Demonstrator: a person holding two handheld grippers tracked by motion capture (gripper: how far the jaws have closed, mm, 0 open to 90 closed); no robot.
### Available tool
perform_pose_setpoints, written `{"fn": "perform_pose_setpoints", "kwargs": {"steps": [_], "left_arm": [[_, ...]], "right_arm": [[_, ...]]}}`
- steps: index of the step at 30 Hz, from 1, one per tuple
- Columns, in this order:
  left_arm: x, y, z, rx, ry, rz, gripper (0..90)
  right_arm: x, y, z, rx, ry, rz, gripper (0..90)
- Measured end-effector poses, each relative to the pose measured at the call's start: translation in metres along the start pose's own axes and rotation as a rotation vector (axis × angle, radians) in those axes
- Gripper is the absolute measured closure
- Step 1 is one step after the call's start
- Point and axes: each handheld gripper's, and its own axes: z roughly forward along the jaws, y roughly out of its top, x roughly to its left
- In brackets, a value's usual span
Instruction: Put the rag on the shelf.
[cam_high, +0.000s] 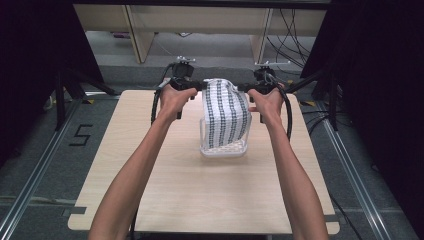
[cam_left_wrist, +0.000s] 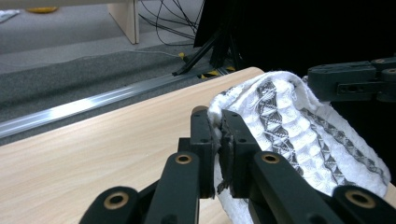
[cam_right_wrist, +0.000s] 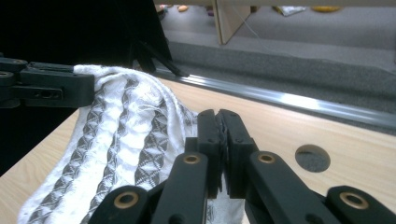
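Held aloft over a clear container (cam_high: 223, 148) at mid-table: a white cloth (cam_high: 226, 111) patterned with dark grey stripes, stretched between two hand-held grippers. Pinched at the cloth's left top corner by the left gripper (cam_high: 196, 86), at its right top corner by the right gripper (cam_high: 244, 88). Draped downward from both pinch points, lower end hanging into the container, front edge lying over the container's near rim.

Seen along the left gripper (cam_left_wrist: 218, 135): both black jaws pressed together on a fold of cloth (cam_left_wrist: 299, 126), white edge squeezed up between them, rest of the fabric spreading away to the right of the jaws and sagging toward the table (cam_left_wrist: 93, 144). Beyond the cloth, at its far top corner, the other gripper's black jaws (cam_left_wrist: 350, 81) clamped on the fabric.

Seen along the right gripper (cam_right_wrist: 219, 135): jaws likewise closed tight, the cloth (cam_right_wrist: 126, 140) bunched just left of them and caught at their inner faces. Left gripper's jaws (cam_right_wrist: 51, 86) gripping the cloth's opposite corner, level with the top edge. To the right of the jaws, a round hole (cam_right_wrist: 312, 157) in the pale wooden table (cam_right_wrist: 364, 158).

Bare forearms reaching in toward the container from the near edge, left hand (cam_high: 175, 97) and right hand (cam_high: 267, 102) wrapped around the gripper handles on either side of the cloth.
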Motion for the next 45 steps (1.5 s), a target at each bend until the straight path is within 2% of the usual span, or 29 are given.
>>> {"fn": "perform_pose_setpoints", "kwargs": {"steps": [1,2,3,7,9,10,12,13,14,15,16,17,18,19,24,28,29,31,32,38,45], "left_arm": [[0.000,0.000,0.000,0.000,0.000,0.000,83.1],[0.001,-0.001,0.002,0.008,0.001,-0.002,83.1],[0.002,-0.002,0.004,0.015,0.002,-0.005,82.9],[0.004,-0.008,0.011,0.057,0.012,-0.009,82.0],[0.006,-0.012,0.015,0.093,0.015,-0.006,79.6],[0.006,-0.014,0.017,0.103,0.022,-0.003,78.3],[0.007,-0.018,0.020,0.117,0.022,-0.005,76.5],[0.008,-0.021,0.023,0.151,0.027,0.001,69.5],[0.008,-0.021,0.023,0.151,0.027,0.001,63.9],[0.008,-0.022,0.024,0.166,0.029,-0.006,63.9],[0.008,-0.023,0.024,0.163,0.032,-0.012,58.6],[0.008,-0.022,0.024,0.171,0.034,-0.017,55.7],[0.007,-0.022,0.024,0.170,0.043,-0.026,51.9],[0.007,-0.022,0.024,0.170,0.050,-0.021,49.6],[0.004,-0.021,0.018,0.166,0.032,-0.007,48.7],[0.002,-0.021,0.014,0.157,0.036,-0.006,47.8],[0.002,-0.021,0.013,0.164,0.030,0.001,47.9],[0.002,-0.021,0.011,0.161,0.027,0.000,47.8],[0.002,-0.021,0.010,0.161,0.024,-0.003,47.8],[0.000,-0.021,0.003,0.163,0.002,-0.008,47.3],[0.001,-0.021,-0.004,0.150,0.003,-0.022,46.4]], "right_arm": [[0.000,0.000,0.000,0.000,0.000,0.000,88.1],[-0.003,0.000,0.002,0.005,0.004,-0.028,88.0],[-0.003,-0.001,0.003,0.012,-0.005,-0.011,87.8],[-0.004,-0.003,0.007,0.041,-0.014,-0.002,87.1],[-0.006,-0.004,0.010,0.048,-0.014,-0.025,86.5],[-0.005,-0.005,0.010,0.059,-0.018,0.000,85.6],[-0.005,-0.008,0.013,0.083,-0.021,0.009,82.6],[-0.005,-0.011,0.015,0.109,-0.037,0.022,79.2],[-0.005,-0.011,0.015,0.109,-0.037,0.022,79.2],[-0.006,-0.012,0.016,0.108,-0.036,0.015,77.5],[-0.004,-0.014,0.015,0.132,-0.039,0.073,74.7],[-0.008,-0.014,0.015,0.116,-0.043,0.029,73.7],[-0.009,-0.014,0.014,0.114,-0.045,0.037,73.5],[-0.010,-0.014,0.015,0.104,-0.043,0.015,73.4],[-0.008,-0.011,0.008,0.081,-0.038,0.011,71.8],[-0.008,-0.010,0.003,0.071,-0.030,-0.007,70.8],[-0.007,-0.011,0.002,0.073,-0.034,0.004,70.5],[-0.006,-0.010,-0.001,0.087,-0.038,0.014,69.4],[-0.007,-0.010,-0.001,0.074,-0.035,-0.008,69.3],[-0.006,-0.010,-0.005,0.079,-0.035,-0.016,66.4],[-0.004,-0.010,-0.009,0.082,-0.026,-0.024,63.5]]}}
